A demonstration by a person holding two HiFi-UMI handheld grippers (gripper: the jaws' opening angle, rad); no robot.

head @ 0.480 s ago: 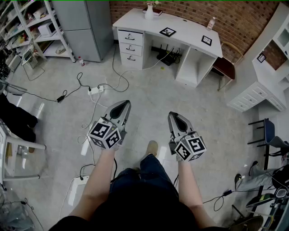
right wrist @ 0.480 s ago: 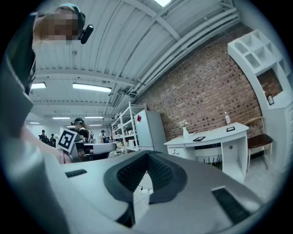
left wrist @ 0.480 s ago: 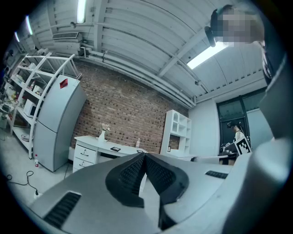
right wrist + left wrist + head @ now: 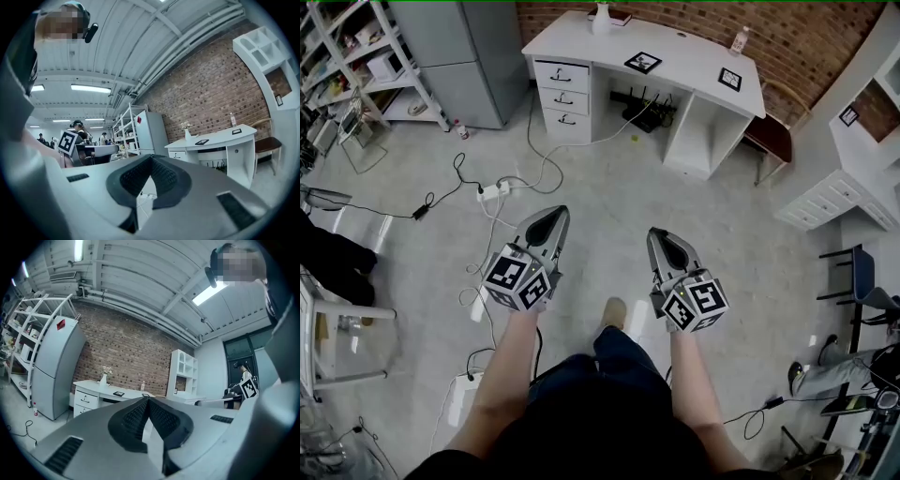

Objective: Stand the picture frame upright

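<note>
The top edge of the head view cuts off the vase point(image 4: 601, 19) on the desk point(image 4: 694, 70), so only its lower part shows. One picture frame point(image 4: 643, 63) and the other picture frame point(image 4: 729, 79) lie there, too small for their pictures to be made out. The shelf rack point(image 4: 356, 56) runs out at the left edge and the white cabinet point(image 4: 848, 178) at the right. The marker cubes of the left gripper point(image 4: 557, 211) and right gripper point(image 4: 655, 232) hide the hands behind them. The bottom edge cuts off the upper body of the person point(image 4: 591, 412). In the left gripper view the gripper's own body covers part of the desk's front. In the right gripper view the people point(image 4: 76, 129) far off at the left are too small to tell apart.
</note>
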